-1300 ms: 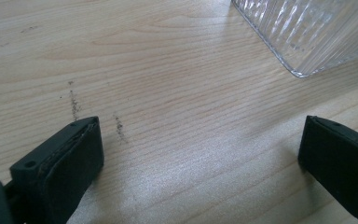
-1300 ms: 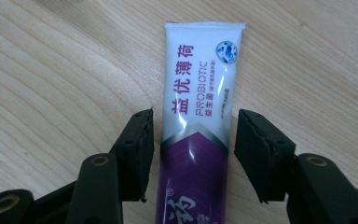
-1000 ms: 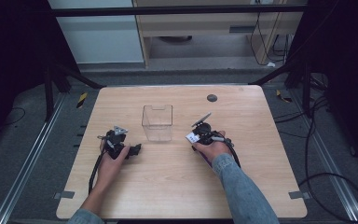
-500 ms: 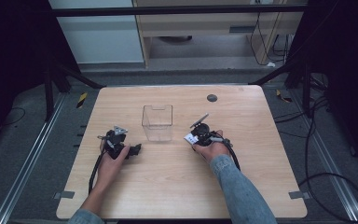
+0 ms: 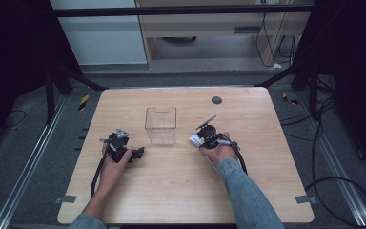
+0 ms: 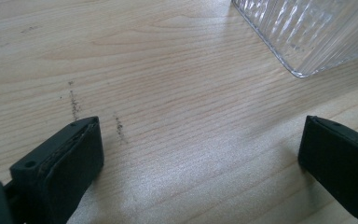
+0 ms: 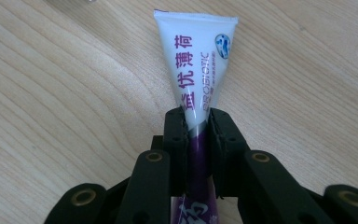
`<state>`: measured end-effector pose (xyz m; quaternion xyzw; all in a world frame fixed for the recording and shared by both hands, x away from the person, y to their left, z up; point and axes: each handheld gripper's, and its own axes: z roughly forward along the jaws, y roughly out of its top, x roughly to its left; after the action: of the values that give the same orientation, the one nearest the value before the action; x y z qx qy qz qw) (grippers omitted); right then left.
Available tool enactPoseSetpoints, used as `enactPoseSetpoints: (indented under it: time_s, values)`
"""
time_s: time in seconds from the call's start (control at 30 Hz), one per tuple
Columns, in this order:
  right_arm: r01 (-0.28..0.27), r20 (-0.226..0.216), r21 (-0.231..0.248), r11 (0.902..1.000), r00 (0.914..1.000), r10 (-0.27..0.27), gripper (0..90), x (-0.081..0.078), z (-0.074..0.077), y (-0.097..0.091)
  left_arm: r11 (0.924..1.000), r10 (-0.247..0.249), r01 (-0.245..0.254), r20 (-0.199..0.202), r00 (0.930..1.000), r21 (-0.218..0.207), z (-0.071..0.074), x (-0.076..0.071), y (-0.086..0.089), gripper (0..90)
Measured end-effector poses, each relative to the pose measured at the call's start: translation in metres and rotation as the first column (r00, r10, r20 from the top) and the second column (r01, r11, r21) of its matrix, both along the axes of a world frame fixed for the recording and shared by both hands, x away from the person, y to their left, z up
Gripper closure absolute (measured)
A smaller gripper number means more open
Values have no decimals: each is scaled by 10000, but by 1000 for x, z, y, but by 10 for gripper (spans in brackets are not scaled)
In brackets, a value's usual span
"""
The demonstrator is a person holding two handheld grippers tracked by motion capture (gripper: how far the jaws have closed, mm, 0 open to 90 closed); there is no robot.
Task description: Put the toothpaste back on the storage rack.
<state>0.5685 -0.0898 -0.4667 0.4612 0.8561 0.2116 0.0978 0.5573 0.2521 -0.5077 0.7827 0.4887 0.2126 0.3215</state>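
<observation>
Two grippers rest low on the wooden table point(image 5: 181, 191), a clear plastic box point(image 5: 161, 125) between them. Right gripper point(image 7: 197, 122): jaws have just been closing and now pinch a white-and-purple tube point(image 7: 197, 70) around its middle, the flat crimped end pointing away from the camera. Tube still lies on the table, just right of the box. Step in hand, as I judge it: grasp secured, lift pending. Next move likely calls for raising the tube and carrying it over the box's open top. Left gripper point(image 6: 200, 154): jaws spread wide, nothing between them. Left gripper view gives the box's ribbed corner point(image 6: 307, 37); right gripper view gives the tube's print, illegible from the high view.
</observation>
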Motion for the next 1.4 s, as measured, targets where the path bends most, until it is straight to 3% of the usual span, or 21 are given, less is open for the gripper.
enactPoseSetpoints:
  time_s: [0.2, 0.47, 0.67, 0.77, 0.83, 0.9, 1.0, 1.17, 1.33, 1.37, 1.4]
  values:
    - [161, 153, 446, 9989, 9997, -168, 790, -4, 5, -6, 10000, 2, -2, 1, 10000, -5, 0, 0, 0, 0]
    - [466, 1059, 1240, 9912, 9926, -599, 792, -6, 32, -21, 10000, -1, 1, -1, 10000, 0, 0, 0, 0, 0]
    - [526, 1660, 1536, 9867, 9830, -783, 792, -4, 48, -25, 10000, 1, -1, 2, 10000, -11, 0, 0, 0, 0]
    - [526, 2166, 1875, 9809, 9718, -935, 792, -2, 59, -26, 10000, 5, -5, 6, 10000, -19, 0, 0, 0, 0]
    - [499, 2288, 1920, 9801, 9689, -942, 792, -2, 61, -25, 10000, 3, -3, 6, 10000, -17, 0, 0, 0, 0]
    - [486, 2620, 2139, 9757, 9593, -1052, 792, -1, 66, -23, 10000, 7, -7, 7, 10000, -19, 0, 0, 0, 0]
    - [465, 2772, 2329, 9714, 9542, -1121, 792, 0, 70, -20, 10000, 4, -4, 3, 10000, -17, 0, 0, 0, 0]
    - [300, 3261, 2629, 9643, 9379, -1181, 792, 1, 82, -11, 10000, 2, -2, 2, 10000, -11, 0, 0, 0, 0]
    - [188, 3510, 2954, 9552, 9278, -1268, 792, 3, 90, -3, 10000, -1, 1, 0, 10000, -8, 0, 0, 0, 0]
    - [72, 3707, 3045, 9525, 9203, -1255, 792, 4, 93, 0, 10000, -1, 1, 2, 10000, -13, 0, 0, 0, 0]
    - [72, 3707, 3045, 9525, 9203, -1255, 792, 4, 93, 0, 10000, -1, 1, 2, 10000, -13, 0, 0, 0, 0]
